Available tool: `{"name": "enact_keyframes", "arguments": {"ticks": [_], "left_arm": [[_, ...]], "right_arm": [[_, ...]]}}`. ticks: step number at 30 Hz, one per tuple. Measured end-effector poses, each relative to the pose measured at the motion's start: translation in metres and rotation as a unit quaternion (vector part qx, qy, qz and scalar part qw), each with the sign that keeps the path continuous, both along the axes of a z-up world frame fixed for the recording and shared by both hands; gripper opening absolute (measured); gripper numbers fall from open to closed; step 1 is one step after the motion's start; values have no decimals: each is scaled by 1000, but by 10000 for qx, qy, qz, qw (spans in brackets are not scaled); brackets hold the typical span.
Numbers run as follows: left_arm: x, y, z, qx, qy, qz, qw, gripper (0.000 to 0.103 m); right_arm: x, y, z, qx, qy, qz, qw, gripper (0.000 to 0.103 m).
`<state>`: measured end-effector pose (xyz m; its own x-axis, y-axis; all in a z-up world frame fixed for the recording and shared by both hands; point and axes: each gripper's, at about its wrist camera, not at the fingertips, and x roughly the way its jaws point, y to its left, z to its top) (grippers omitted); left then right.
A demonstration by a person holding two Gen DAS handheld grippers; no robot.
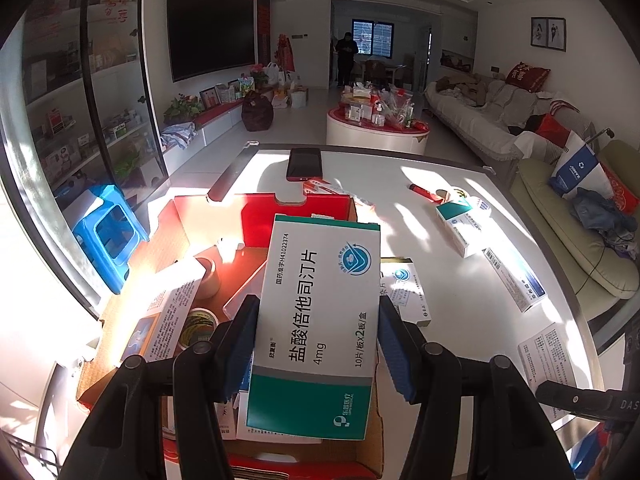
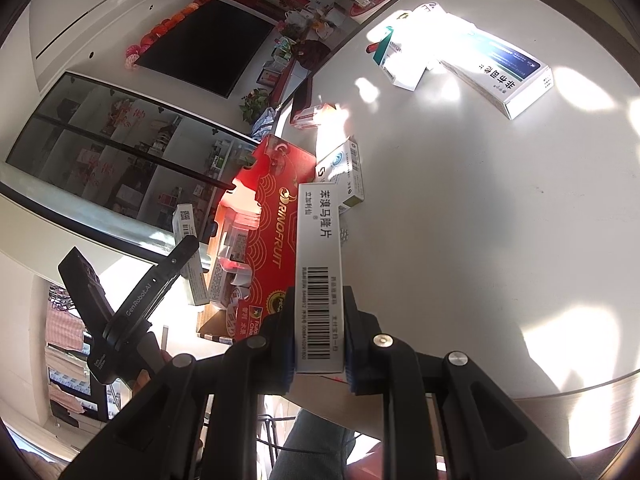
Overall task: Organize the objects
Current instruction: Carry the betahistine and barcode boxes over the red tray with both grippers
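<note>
The white table [image 1: 460, 184] is carrying the scattered medicine cartons; at its left edge the red cardboard fruit box [image 1: 256, 216] is standing open as the collecting bin, its outer wall reading "RINOFRUIT" in gold in the right wrist view. It is already holding tape rolls and several cartons.

The left gripper [image 1: 318, 344] is clamping the white-and-teal medicine box [image 1: 320, 320] across its width, both blue pads pressing its long edges, and is holding it above the open fruit box. The label is reading "盐酸倍他司汀片", "4mg", "10片/板×2板/盒" and "国药准字H41022374". Such a carton is judged light, stiff along its creases yet crushable across the broad faces, with a smooth printed skin that may be slipping under a loose pinch; the narrow edges near mid-length are offering the safest hold.

The right gripper [image 2: 320, 336] is closing narrowly on the slim white carton [image 2: 319, 276], pads on its two broad faces, and is holding it over the table near the fruit box. Its side is reading "苯溴马隆片" and "立加利仙" above a barcode. This thinner box is judged lighter still and easier to dent.

Farther off, a blue-striped carton [image 2: 498, 76] is lying on the table; a dark phone [image 1: 305, 164] is resting near the far edge.
</note>
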<state>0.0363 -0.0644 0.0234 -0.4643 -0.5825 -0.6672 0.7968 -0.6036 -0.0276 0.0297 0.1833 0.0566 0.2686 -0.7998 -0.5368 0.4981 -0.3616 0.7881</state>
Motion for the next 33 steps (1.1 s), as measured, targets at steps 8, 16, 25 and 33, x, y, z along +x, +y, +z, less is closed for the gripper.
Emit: {"name": "enact_keyframes", "arguments": {"ticks": [8, 16, 25, 33], "left_arm": [[2, -2, -1, 2, -12, 29, 10000, 62], [34, -34, -2, 607, 493, 326, 9964, 62], [78, -50, -7, 602, 359, 871, 9937, 62], [81, -45, -19, 689, 196, 829, 9940, 62]], "right_arm": [[2, -5, 0, 11, -7, 46, 10000, 18], [3, -9, 1, -51, -92, 71, 9999, 18], [35, -66, 21, -349, -62, 768, 9964, 18], [90, -129, 31, -488, -168, 1745, 9833, 18]]}}
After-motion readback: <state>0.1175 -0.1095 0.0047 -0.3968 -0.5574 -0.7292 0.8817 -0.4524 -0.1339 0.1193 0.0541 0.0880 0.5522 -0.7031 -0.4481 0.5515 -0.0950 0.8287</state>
